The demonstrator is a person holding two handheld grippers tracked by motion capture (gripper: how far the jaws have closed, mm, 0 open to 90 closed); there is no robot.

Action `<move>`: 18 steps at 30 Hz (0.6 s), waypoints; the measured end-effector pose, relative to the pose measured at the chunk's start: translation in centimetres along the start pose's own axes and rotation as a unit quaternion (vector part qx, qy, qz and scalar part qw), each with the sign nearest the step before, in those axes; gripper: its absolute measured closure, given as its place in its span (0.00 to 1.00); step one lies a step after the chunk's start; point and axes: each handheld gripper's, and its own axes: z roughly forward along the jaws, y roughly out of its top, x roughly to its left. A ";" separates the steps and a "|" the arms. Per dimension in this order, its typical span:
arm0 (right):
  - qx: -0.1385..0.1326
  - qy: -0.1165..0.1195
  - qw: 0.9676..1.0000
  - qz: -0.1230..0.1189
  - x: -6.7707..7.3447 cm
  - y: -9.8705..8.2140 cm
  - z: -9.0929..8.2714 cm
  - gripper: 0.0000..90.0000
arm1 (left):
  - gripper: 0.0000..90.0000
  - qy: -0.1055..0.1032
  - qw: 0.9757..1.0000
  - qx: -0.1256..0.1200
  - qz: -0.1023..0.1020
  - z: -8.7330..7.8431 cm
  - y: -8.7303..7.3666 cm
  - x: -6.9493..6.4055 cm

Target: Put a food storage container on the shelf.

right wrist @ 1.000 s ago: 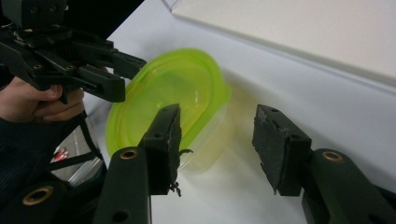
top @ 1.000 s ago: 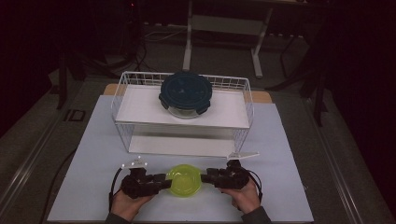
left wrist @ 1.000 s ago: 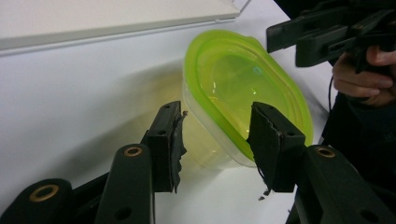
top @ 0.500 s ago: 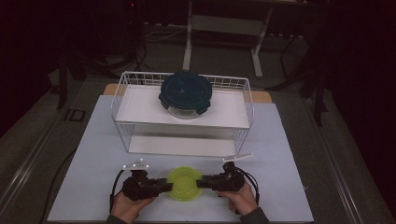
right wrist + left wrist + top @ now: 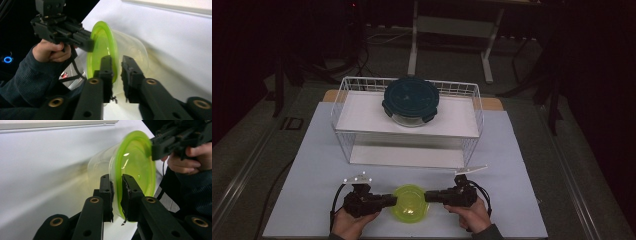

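A: Report the left claw (image 5: 117, 195).

B: Its jaws have just been closing. They now stand narrow, one on each side of the green lid's (image 5: 410, 202) rim, and the pads press on that rim: clenched on the lid. In the high view the left claw (image 5: 388, 201) meets the lid at its left edge.

A: And the right claw (image 5: 117, 75)?

B: Its jaws have likewise just been closing. They straddle the opposite edge, one jaw on the lid's side and one on the side of the clear container (image 5: 135, 53) under it. A gap remains between them; whether the pads press on the rim cannot be told. In the high view the right claw (image 5: 432, 196) meets the lid at its right edge.

A: Location of the lid?

B: It sits on the clear container, between the two claws. The container stands on the white surface (image 5: 312, 165), in front of the wire rack (image 5: 343, 97) and well apart from it.

A: Anything else relative to the rack?

B: A glass container with a dark blue lid (image 5: 410, 100) stands on the rack's upper shelf, near its middle.
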 end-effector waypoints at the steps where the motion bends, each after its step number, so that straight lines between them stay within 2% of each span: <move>1: 0.003 0.000 1.000 -0.002 0.1 -0.1 0.1 0.82 | 0.90 0.002 1.000 0.000 0.000 -0.1 -0.1 0.0; 4: 0.008 -0.004 1.000 -0.009 0.5 -0.3 0.3 0.79 | 0.90 0.004 1.000 -0.001 -0.002 -0.1 -0.3 0.0; 7: 0.022 -0.012 1.000 -0.017 0.8 -0.7 0.6 0.72 | 0.90 0.007 1.000 -0.004 -0.014 -0.2 -0.4 0.2; 12: 0.018 -0.018 1.000 -0.007 0.9 -1.1 0.7 0.72 | 0.90 0.006 1.000 -0.010 -0.019 -0.1 -0.5 0.1; 15: 0.025 -0.020 0.999 -0.005 1.0 -1.5 0.9 0.68 | 0.90 0.008 0.999 -0.014 -0.029 -0.1 -0.6 0.3; 17: 0.027 -0.019 0.999 -0.004 1.0 -1.6 1.0 0.70 | 0.90 0.006 0.999 -0.018 -0.038 -0.2 -0.7 0.5; 18: 0.028 -0.017 0.999 -0.002 1.0 -1.7 1.0 0.74 | 0.90 0.007 0.999 -0.022 -0.043 -0.2 -0.7 0.5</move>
